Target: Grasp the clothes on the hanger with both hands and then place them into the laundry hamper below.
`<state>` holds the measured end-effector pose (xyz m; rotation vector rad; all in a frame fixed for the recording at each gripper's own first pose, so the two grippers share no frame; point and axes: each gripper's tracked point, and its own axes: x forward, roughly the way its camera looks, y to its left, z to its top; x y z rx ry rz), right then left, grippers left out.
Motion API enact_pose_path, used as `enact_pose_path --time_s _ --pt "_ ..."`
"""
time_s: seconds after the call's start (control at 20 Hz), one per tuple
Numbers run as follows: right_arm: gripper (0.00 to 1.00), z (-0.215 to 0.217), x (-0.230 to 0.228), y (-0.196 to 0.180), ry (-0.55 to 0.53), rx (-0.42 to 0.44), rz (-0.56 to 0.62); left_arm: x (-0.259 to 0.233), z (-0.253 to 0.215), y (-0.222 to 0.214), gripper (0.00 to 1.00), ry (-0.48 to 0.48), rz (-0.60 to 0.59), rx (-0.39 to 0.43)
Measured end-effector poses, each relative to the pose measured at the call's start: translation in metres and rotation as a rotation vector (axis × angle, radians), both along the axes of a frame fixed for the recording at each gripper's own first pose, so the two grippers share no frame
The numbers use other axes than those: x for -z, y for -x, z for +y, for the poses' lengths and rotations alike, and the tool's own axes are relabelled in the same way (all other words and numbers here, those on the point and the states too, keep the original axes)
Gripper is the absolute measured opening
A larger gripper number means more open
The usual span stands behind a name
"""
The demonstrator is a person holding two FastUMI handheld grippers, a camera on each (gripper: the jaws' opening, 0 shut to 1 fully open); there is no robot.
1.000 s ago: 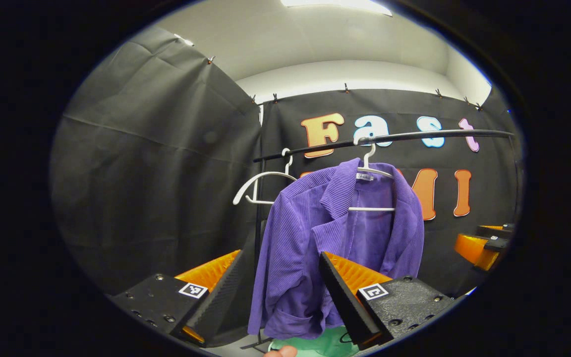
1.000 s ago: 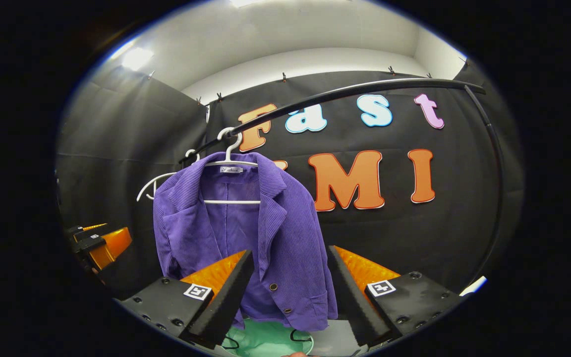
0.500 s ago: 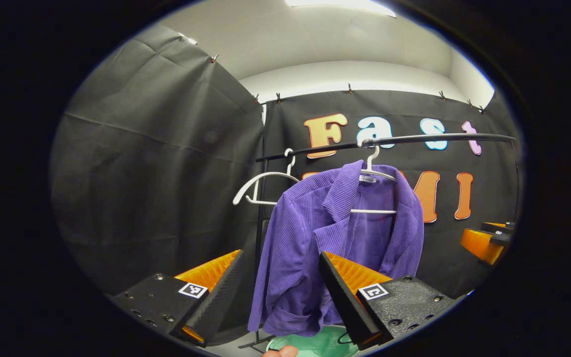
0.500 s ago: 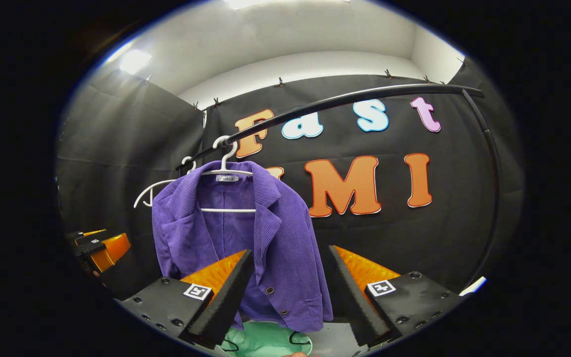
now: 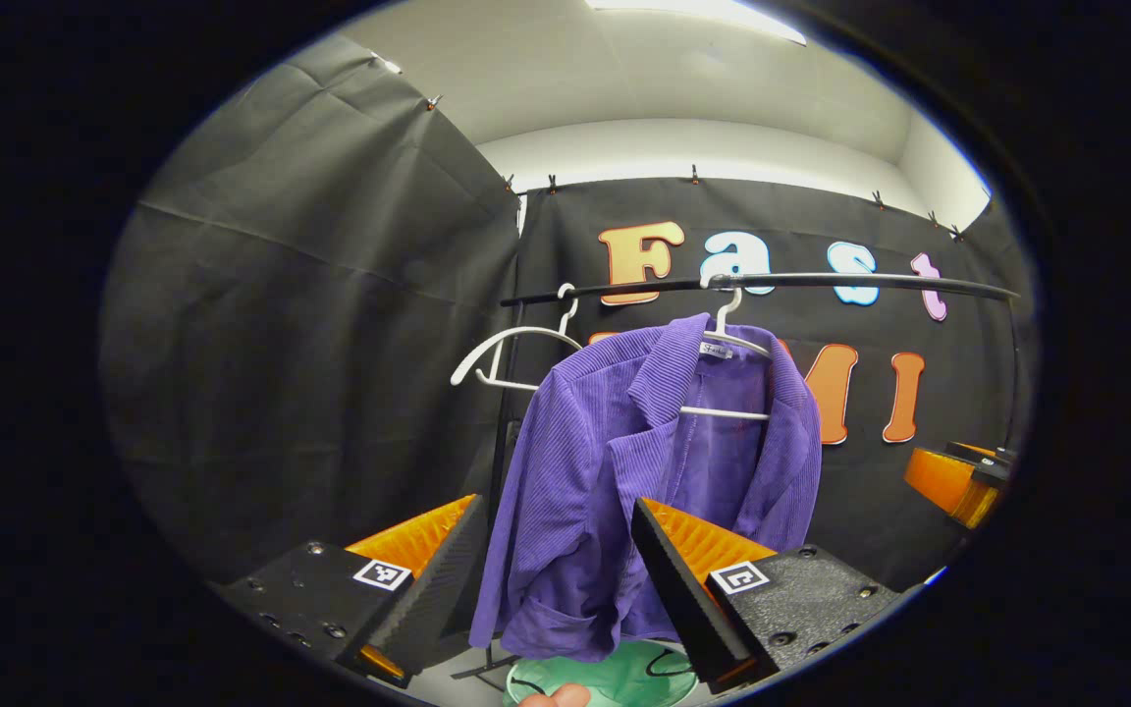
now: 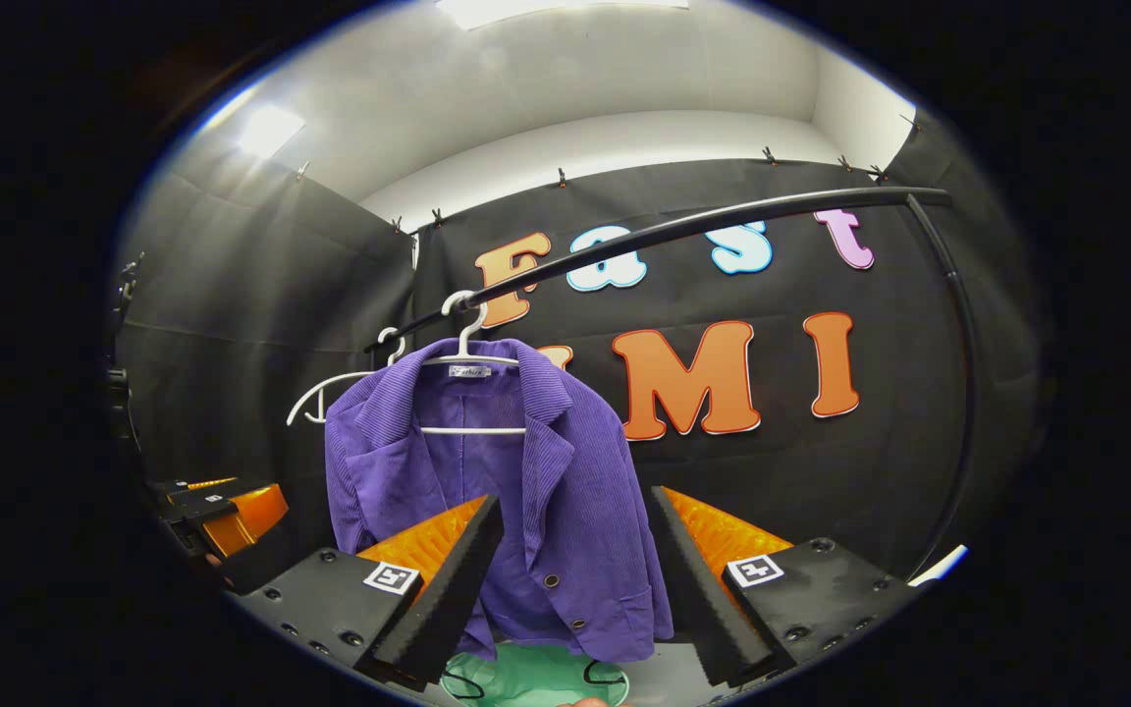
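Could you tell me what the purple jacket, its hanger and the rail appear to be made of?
Purple jacket: soft ribbed fabric, likely corduroy, judging by fine vertical ridges. Hanger: smooth white, probably plastic. Rail: thin black tube with a sheen, likely painted metal.

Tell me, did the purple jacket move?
Cannot tell. The purple jacket hangs on the same spot of the rail; its small shifts in both views could come from the cameras moving.

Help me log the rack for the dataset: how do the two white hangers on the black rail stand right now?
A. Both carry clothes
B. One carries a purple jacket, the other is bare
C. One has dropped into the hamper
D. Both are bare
B: the purple jacket hangs from one white hanger on the black rail, while the second hanger beside it carries nothing.
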<state>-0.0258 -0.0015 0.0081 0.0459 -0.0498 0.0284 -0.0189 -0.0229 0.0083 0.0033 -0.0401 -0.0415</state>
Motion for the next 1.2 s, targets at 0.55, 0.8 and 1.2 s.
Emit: enact_pose_path --time_s 0.55,0.8,1.2 --pt "0.92 0.026 0.009 -0.078 -0.008 -0.030 -0.035 0.004 0.021 0.002 0.92 0.005 -0.005 -0.045" --pt "0.92 0.044 0.059 -0.137 0.028 -0.025 0.024 0.009 0.035 0.004 0.92 -0.001 0.005 -0.087" --pt "0.92 0.019 0.141 -0.216 0.103 0.156 0.112 0.008 0.058 0.012 0.96 -0.051 -0.017 -0.154"
